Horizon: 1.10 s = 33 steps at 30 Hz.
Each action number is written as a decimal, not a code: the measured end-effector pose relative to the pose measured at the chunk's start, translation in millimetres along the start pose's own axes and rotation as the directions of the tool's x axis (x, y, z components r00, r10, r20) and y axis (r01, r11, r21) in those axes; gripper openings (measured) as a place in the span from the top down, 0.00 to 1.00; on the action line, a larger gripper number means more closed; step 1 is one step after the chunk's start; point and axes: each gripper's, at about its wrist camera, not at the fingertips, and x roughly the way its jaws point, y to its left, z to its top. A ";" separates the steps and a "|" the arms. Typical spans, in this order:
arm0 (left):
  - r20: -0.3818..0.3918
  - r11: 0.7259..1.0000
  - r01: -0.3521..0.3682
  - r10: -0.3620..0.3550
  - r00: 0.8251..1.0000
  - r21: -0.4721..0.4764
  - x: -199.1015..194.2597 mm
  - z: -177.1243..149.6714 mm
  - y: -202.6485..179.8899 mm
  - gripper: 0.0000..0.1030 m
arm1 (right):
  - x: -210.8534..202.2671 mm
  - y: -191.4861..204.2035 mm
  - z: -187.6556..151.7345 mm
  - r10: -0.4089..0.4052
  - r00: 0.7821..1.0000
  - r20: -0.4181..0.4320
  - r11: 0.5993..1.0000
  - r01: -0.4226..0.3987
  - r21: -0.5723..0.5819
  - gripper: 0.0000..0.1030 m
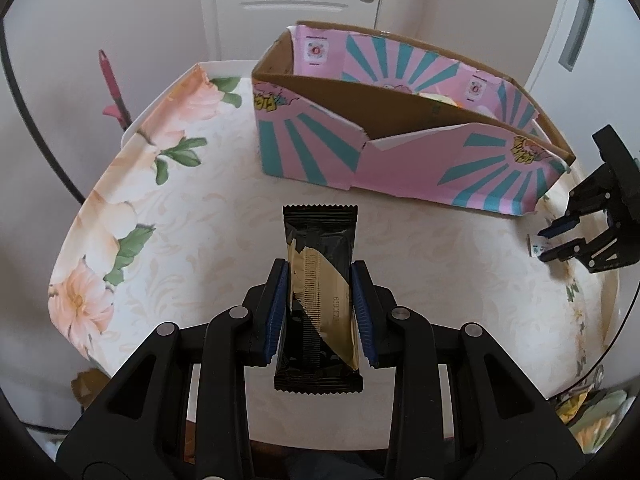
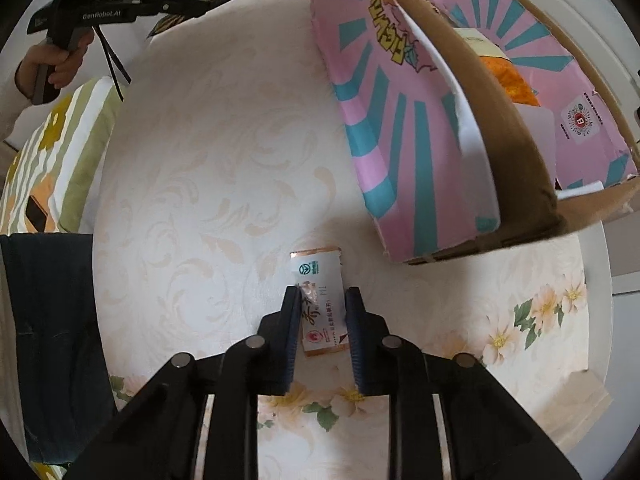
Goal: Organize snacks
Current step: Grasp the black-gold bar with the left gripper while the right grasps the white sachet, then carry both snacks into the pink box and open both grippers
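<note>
we have the left gripper [image 1: 320, 300] clamped on a black and gold snack bar [image 1: 319, 280], lifted above the table [image 1: 192, 216] in front of the pink box [image 1: 400, 160], not yet over its opening; right gripper [image 2: 323, 334] pointing down, jaws closed in on a small white sachet [image 2: 320, 280] that looks to be lying flat on the table beside the box, not lifted as far as we can tell; box already holds something orange [image 2: 504, 76] and a pale packet [image 2: 478, 42], so partly done; left to do: drop the bar in, lift the sachet and put it in; no other loose snacks seen on the table
</note>
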 end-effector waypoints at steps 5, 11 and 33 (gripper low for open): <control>0.010 1.000 0.004 -0.004 1.000 0.005 -8.1 4.0 -4.8 0.72 | -5.7 6.0 -7.4 -0.025 0.999 0.035 0.998 0.023 0.054 0.81; 0.026 1.000 0.006 -0.006 1.000 0.010 -32.0 14.4 -12.3 0.72 | -25.1 16.6 -11.1 -0.043 0.994 0.105 0.991 0.029 0.134 0.81; 0.121 0.981 0.142 -0.159 0.980 0.134 -50.1 178.6 -20.0 0.72 | -151.4 -13.2 81.9 -0.311 0.887 0.341 0.805 0.055 0.591 0.81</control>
